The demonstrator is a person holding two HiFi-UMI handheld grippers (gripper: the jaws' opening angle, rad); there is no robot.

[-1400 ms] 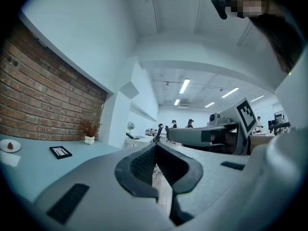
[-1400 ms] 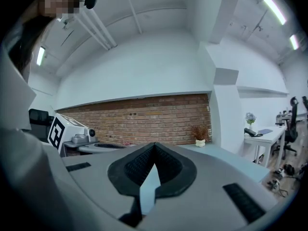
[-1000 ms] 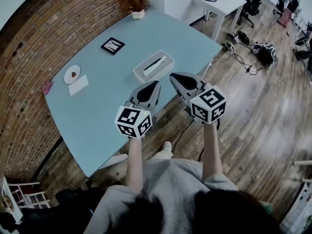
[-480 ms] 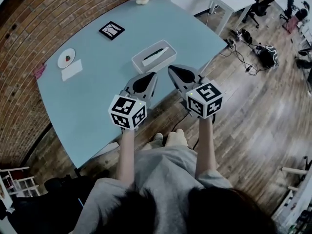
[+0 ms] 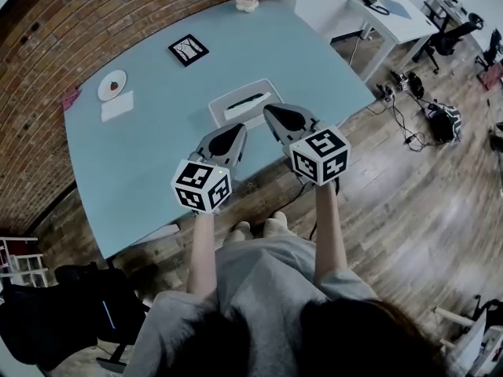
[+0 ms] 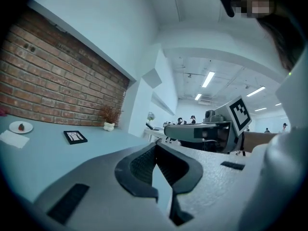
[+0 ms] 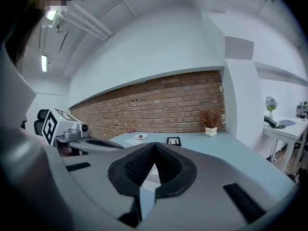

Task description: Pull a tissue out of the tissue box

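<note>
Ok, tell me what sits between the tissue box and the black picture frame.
Nothing sits there. In the head view, only bare blue table runs between the tissue box and the picture frame.

The table (image 5: 149,155) was pale blue, and the tissue box (image 5: 251,104) was light grey-white with a dark slot, set against a red-brown brick wall (image 5: 78,30). The left gripper (image 5: 239,126) and right gripper (image 5: 268,109) were grey with black ribbed pads (image 6: 139,165) and black-and-white square markers (image 5: 202,185). The floor (image 5: 409,203) showed brown wood planks, and the picture frame (image 5: 189,50) was black around white.
</note>
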